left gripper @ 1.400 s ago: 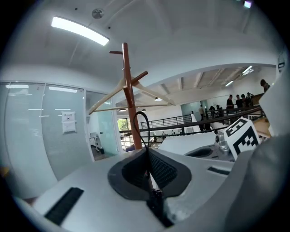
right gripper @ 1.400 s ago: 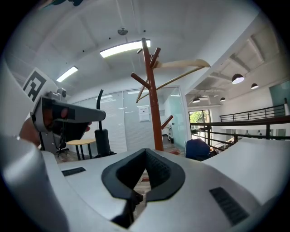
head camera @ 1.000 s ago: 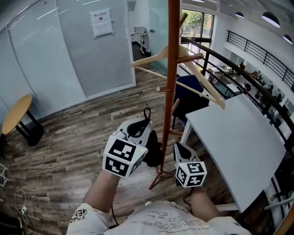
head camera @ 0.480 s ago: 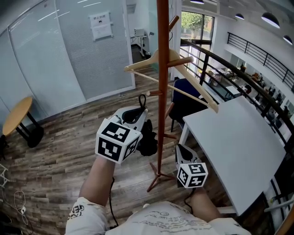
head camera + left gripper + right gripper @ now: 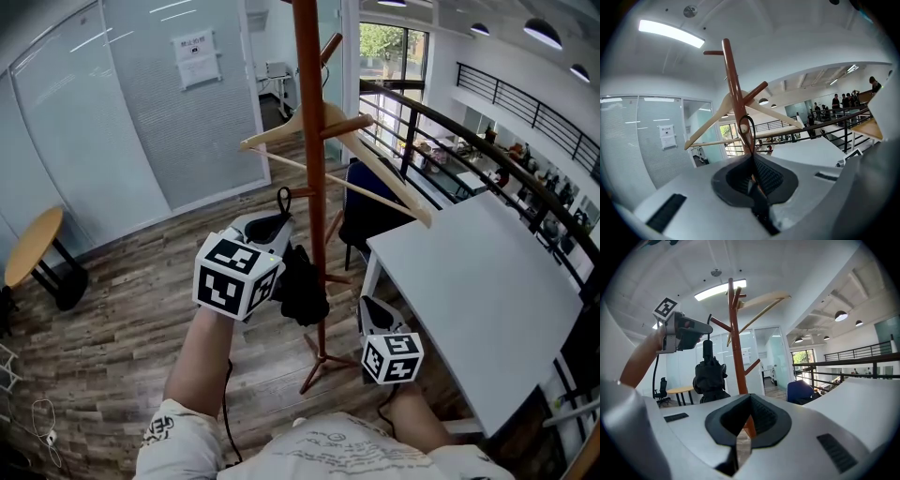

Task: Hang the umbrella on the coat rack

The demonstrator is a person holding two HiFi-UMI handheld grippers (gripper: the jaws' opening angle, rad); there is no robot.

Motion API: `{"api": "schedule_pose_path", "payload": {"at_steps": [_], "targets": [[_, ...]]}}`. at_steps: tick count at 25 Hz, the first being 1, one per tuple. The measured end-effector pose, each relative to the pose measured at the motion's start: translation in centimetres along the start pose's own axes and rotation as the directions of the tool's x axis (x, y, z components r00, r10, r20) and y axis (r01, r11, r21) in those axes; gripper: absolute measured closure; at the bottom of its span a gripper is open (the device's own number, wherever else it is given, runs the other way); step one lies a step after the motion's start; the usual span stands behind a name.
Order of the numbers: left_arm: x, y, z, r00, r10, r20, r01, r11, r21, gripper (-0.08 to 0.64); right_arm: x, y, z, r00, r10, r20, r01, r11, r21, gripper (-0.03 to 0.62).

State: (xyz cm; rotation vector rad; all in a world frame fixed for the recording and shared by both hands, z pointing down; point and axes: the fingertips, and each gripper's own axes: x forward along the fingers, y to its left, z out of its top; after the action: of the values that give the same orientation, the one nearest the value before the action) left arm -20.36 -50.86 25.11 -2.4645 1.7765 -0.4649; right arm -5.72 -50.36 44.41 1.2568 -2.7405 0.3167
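Black cord is what the left gripper [image 5: 752,174] has between its jaws: they are closed tight on the strap of the umbrella [image 5: 302,286]. The folded umbrella hangs straight down under that gripper, its long axis upright and close alongside the pole. Just ahead of the jaw tips the strap loop [image 5: 746,132] stands up as an open ring. Directly beyond the loop, in the left gripper view, a short peg [image 5: 743,127] of the coat rack [image 5: 733,79] points back toward the gripper, its round end showing inside the ring. In the head view the loop sits just beside that peg's tip, and I cannot tell whether it is over the peg or a shade short of it. The coming move, as I judge it, turns on this: the peg lies straight ahead of the left gripper and slightly up, so the loop has to travel forward along the peg toward the pole and then come down. The right gripper [image 5: 372,307] is lower and to the right of the pole, jaws together on nothing, and farther from the peg than the left one. Higher up the pole, above the loop, a wooden hanger [image 5: 375,169] sits on another branch.
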Motion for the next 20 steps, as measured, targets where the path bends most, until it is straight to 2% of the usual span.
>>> {"api": "schedule_pose_path", "payload": {"at_steps": [11,20], "targets": [[2.0,1.0,-0.3,0.999,0.025,-0.03,-0.026,1.0,-0.008,0.554,0.1,-1.7,0.1,1.0,-0.015,0.002,0.015,1.0,0.002,0.592],[4.0,1.1,-2.0,0.999,0.008,-0.052,-0.009,1.0,-0.025,0.554,0.5,-1.9,-0.5,1.0,-0.008,-0.011,0.008,1.0,-0.001,0.592]]}}
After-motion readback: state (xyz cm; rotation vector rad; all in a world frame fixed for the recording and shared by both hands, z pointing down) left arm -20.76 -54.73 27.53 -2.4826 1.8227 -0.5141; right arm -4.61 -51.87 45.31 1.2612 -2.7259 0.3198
